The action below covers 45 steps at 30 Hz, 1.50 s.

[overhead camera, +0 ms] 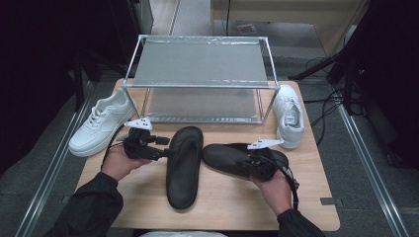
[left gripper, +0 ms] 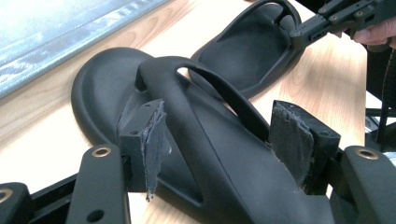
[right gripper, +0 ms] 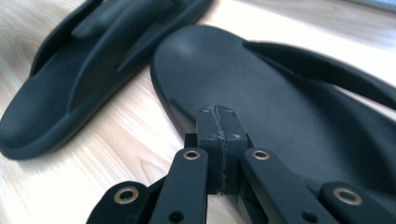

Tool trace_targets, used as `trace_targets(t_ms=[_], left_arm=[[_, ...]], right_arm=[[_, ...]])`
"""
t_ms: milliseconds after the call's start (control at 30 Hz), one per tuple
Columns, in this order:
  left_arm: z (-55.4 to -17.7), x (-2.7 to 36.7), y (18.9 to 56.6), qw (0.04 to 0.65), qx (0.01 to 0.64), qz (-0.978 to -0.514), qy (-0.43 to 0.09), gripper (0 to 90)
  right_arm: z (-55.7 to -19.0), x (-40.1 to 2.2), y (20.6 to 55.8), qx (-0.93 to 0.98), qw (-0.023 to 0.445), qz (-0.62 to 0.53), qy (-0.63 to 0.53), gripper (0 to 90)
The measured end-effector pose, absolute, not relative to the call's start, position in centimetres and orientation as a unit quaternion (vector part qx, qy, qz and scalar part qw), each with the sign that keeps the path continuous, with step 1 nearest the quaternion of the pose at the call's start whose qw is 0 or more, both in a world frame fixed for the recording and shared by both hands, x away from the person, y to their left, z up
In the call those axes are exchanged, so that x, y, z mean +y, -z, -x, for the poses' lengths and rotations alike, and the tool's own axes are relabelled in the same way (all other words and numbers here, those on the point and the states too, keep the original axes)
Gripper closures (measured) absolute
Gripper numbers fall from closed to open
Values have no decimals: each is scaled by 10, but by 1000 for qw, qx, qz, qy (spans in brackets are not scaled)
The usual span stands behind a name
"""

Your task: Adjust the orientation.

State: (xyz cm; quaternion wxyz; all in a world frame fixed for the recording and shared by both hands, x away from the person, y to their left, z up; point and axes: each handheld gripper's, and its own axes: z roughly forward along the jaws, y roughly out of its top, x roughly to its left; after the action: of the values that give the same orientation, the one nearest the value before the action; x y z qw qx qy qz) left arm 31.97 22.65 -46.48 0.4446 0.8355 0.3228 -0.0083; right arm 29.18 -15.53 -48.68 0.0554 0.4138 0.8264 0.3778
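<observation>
L gripper (left gripper: pixel 224 140) jaws spread wide, straddling strap of near black sandal (overhead camera: pixel 184 165) on wood table (overhead camera: pixel 316 197); pads not pressing yet, strap between them w/ gaps both sides. R gripper (right gripper: pixel 219 123) jaws fully closed, pads flat together, nothing pinched; tip sits over heel end of 2nd black sandal (overhead camera: pixel 237 159), touching or just above, can't tell. Near sandal lies lengthwise mid-table; 2nd lies crosswise to its right, toe end just beside it. White sneaker (overhead camera: pixel 101 122) at far-left table edge, other white sneaker (overhead camera: pixel 289 116) at far right, both beside metal rack (overhead camera: pixel 200 81) w/ two shelves at back. Prob step: grab sandals for rack. Risks: L closing on strap alone → soft strap flexes, sole dangles & swings, may clip rack frame or slip out; worn, frayed pad lining means weak friction. R shut tip can't grip anything; pushing w/ it could shove 2nd sandal into near one & knock it askew under L jaws. Needs reopening before any pick; lift w/ sandals this close may drag neighbour toward table edge.
</observation>
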Motion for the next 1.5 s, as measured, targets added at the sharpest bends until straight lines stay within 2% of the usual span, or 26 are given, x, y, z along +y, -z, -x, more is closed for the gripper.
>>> trace_targets(t_ms=[400, 733, 1500], left_arm=[[-300, 248, 466, 446, 352, -823, -9, 367], [-294, 255, 466, 448, 360, -818, -14, 366], [-317, 237, 465, 453, 340, -824, -1, 363]], right_arm=[[-316, -124, 497, 841, 46, -395, -366, 900], [-318, -115, 505, 856, 38, -386, -341, 900], [-291, -128, 507, 850, 21, -398, -344, 900]])
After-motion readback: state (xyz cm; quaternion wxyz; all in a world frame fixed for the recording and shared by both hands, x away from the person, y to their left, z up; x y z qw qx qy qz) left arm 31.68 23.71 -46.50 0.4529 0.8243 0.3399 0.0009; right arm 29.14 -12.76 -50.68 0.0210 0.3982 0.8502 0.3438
